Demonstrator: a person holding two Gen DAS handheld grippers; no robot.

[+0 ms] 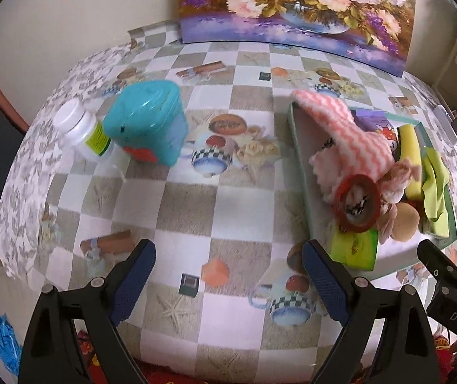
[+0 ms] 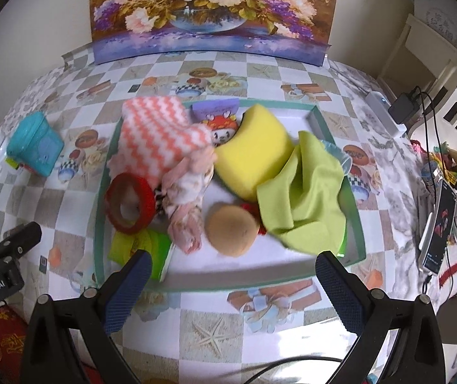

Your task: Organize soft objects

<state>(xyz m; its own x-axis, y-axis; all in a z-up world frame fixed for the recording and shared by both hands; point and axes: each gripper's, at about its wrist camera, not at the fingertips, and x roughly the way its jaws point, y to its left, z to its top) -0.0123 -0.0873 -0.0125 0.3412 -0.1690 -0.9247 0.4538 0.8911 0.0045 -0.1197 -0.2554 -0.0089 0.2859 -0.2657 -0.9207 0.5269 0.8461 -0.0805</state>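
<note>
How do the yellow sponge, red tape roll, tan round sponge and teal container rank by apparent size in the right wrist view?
1. yellow sponge
2-4. red tape roll, tan round sponge, teal container: look alike, so unranked; the container lies farther away.

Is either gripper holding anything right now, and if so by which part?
Nothing is held. The left gripper and right gripper are both open, with only the tablecloth and tray beyond them.
</note>
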